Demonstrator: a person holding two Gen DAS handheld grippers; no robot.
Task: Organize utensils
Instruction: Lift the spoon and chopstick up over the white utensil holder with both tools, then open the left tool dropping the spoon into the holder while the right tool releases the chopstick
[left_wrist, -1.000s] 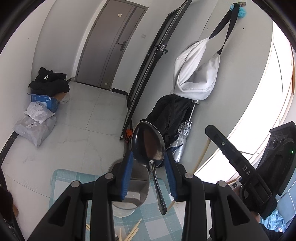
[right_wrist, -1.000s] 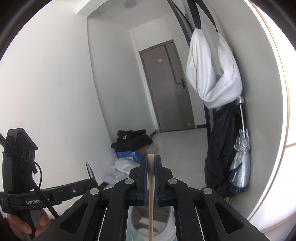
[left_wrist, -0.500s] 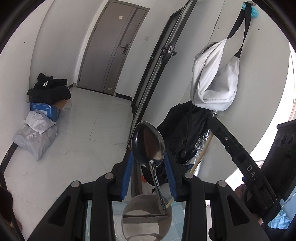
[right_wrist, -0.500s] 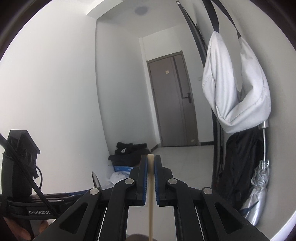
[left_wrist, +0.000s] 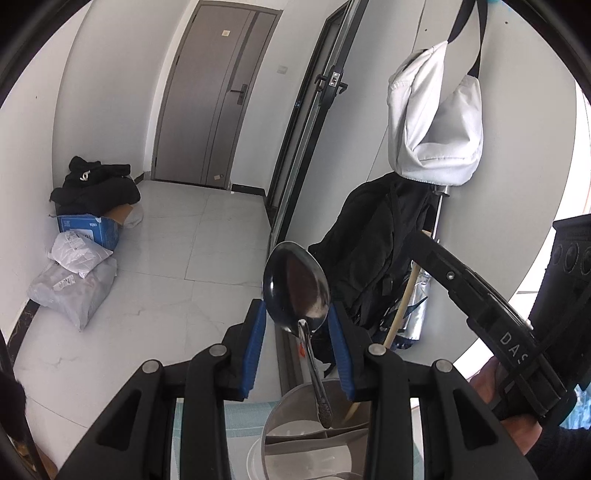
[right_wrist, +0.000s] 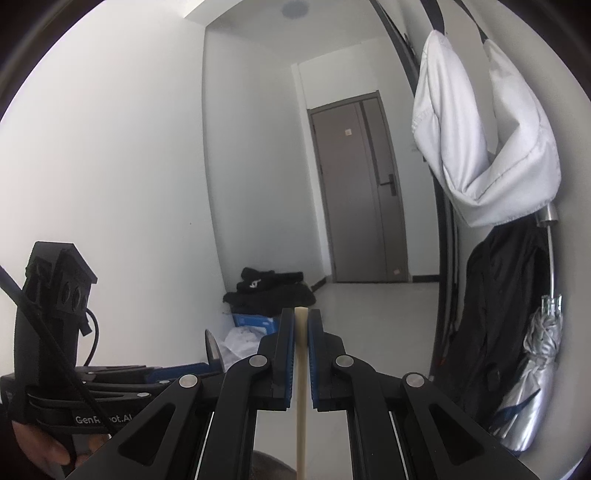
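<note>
While the gray divided utensil holder (left_wrist: 317, 439) sits low and near on the checked cloth, neither piece seems fully deposited. The left gripper (left_wrist: 297, 328) clamps a metal spoon (left_wrist: 295, 288) by its bowl, handle tip hanging into the holder. The right gripper (right_wrist: 301, 332) pinches a pale chopstick (right_wrist: 301, 387) upright, its lower end pointing toward the holder; releasing both remains.

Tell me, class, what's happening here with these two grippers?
A person holds a gripper in each hand. The left gripper grips a metal spoon by its bowl, handle hanging down into a grey holder. The right gripper is shut on a chopstick, also hanging down towards the holder. Neither utensil is released yet.
</note>
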